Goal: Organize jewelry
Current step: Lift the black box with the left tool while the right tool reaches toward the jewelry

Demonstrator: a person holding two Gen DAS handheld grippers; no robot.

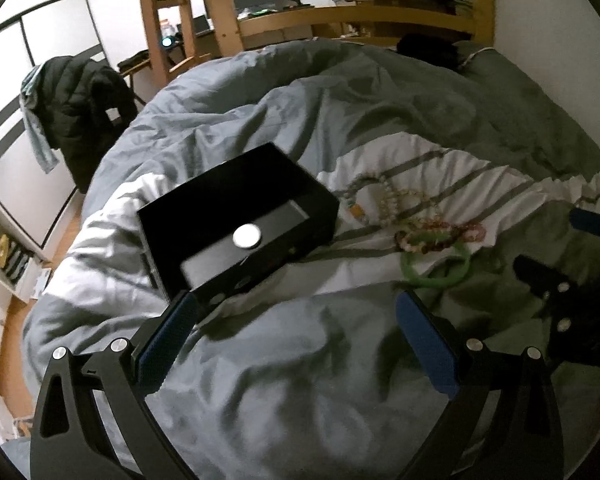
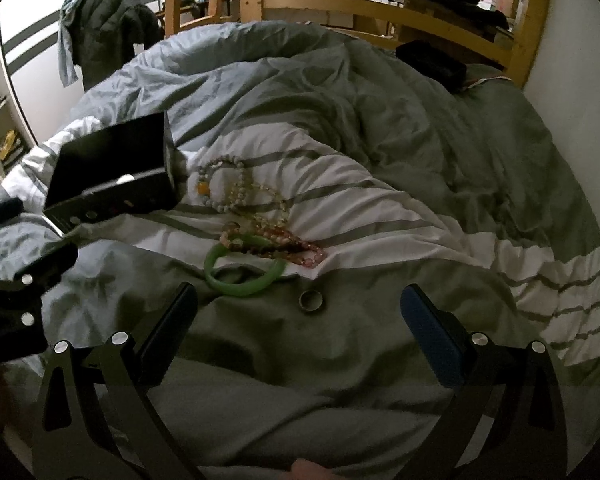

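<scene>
An open black jewelry box (image 1: 236,216) lies on the duvet with a round white piece (image 1: 247,236) inside it; in the right wrist view the black box (image 2: 112,172) is at the left. To the right of the box lies a pile: pale bead strands (image 2: 236,188), red-pink bead bracelets (image 2: 284,244), a green bangle (image 2: 242,270). A small metal ring (image 2: 311,301) rests just ahead of my right gripper (image 2: 298,300), which is open and empty. My left gripper (image 1: 296,308) is open too, its left fingertip at the box's near corner.
The rumpled grey-and-white striped duvet (image 2: 380,208) covers the bed. A wooden bed frame (image 2: 380,12) stands behind, a dark jacket (image 1: 80,108) hangs at the left, and a black pouch (image 2: 430,62) lies near the headboard. The wall runs along the right.
</scene>
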